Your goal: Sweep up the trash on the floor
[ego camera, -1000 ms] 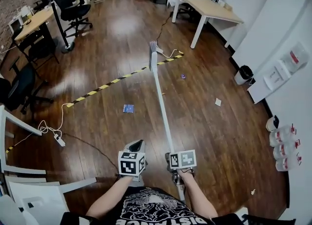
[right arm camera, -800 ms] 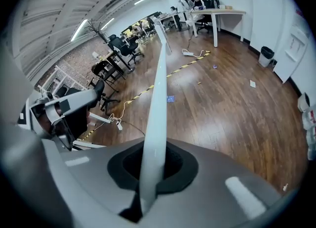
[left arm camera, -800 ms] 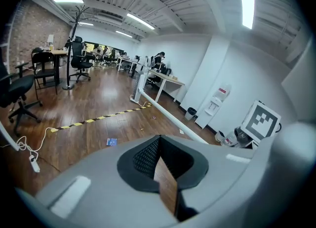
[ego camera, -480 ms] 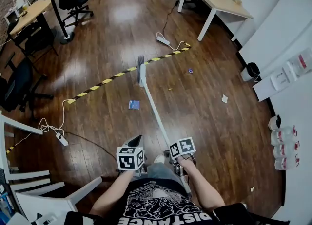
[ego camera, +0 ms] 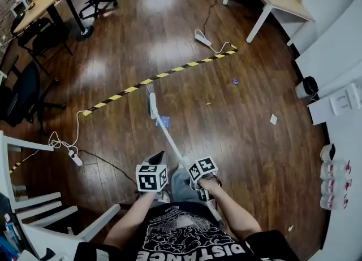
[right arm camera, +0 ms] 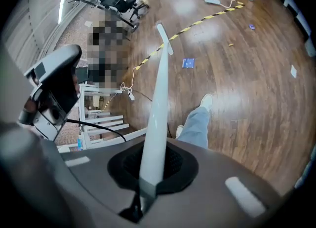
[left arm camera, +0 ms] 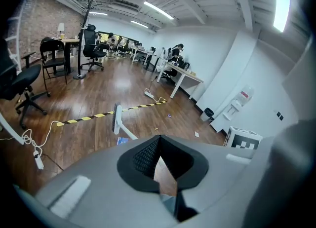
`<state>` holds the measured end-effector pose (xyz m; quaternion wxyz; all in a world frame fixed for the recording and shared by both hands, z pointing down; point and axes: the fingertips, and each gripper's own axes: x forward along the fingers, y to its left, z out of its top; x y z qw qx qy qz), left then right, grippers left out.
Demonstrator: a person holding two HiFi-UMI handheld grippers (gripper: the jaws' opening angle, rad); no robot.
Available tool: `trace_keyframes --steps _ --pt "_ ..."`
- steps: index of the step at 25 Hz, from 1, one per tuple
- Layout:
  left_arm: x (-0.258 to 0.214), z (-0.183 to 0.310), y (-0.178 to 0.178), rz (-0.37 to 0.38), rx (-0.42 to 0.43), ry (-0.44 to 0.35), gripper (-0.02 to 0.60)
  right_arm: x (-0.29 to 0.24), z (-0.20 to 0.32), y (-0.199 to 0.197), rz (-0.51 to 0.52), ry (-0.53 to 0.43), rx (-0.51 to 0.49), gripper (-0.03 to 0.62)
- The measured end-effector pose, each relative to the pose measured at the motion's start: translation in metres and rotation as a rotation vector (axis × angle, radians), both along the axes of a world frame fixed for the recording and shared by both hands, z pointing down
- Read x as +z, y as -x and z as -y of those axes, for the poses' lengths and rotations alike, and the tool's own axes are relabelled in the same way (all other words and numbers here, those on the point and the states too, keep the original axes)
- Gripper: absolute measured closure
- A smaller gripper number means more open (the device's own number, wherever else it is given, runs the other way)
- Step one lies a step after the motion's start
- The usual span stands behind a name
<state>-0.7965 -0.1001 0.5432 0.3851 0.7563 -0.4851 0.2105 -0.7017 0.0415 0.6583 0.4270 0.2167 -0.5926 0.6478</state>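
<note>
Broom [ego camera: 168, 138] gripped by R gripper [right arm camera: 148, 175], jaws clamped on white handle near its top end. Brush head angled fwd-left, down at wood floor [ego camera: 237, 152]. Blue scrap [ego camera: 164, 121] seen just beside brush head, by handle. White scrap [ego camera: 274, 119] and small purple bit [ego camera: 234, 81] lie well apart, to right. Yellow-black tape [ego camera: 158, 76] is stretched across floor beyond brush. L gripper [left arm camera: 159, 158] held empty, jaws closed to narrow wedge, tips meeting.
</note>
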Motion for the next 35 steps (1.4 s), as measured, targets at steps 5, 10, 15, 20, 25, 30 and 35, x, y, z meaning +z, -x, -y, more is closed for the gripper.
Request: trace_keyframes --steps 5,10,15,20,25,30,35 --pt "0.006 0.053 -0.007 0.039 -0.026 0.031 0.577 0.022 0.03 -0.007 -0.001 0.13 -0.089 0.594" --pt "0.01 0.092 -0.012 0.095 -0.055 0.042 0.577 0.045 0.056 -0.015 -0.01 0.235 -0.165 0.594" --pt "0.016 0.119 -0.016 0.119 -0.065 0.032 0.577 0.057 0.083 -0.01 0.0 0.271 -0.203 0.594" --pt "0.04 0.125 -0.006 0.104 -0.081 0.096 0.577 0.057 0.11 0.009 0.067 0.377 -0.147 0.594" --pt "0.052 0.145 -0.003 0.074 -0.051 0.121 0.577 0.064 0.137 0.02 0.058 0.493 -0.096 0.594" --pt "0.057 0.183 0.012 0.033 -0.062 0.131 0.577 0.067 0.162 0.013 0.016 0.577 -0.031 0.594" --pt "0.067 0.215 0.019 0.01 -0.067 0.151 0.577 0.078 0.188 -0.028 -0.092 0.538 -0.112 0.594"
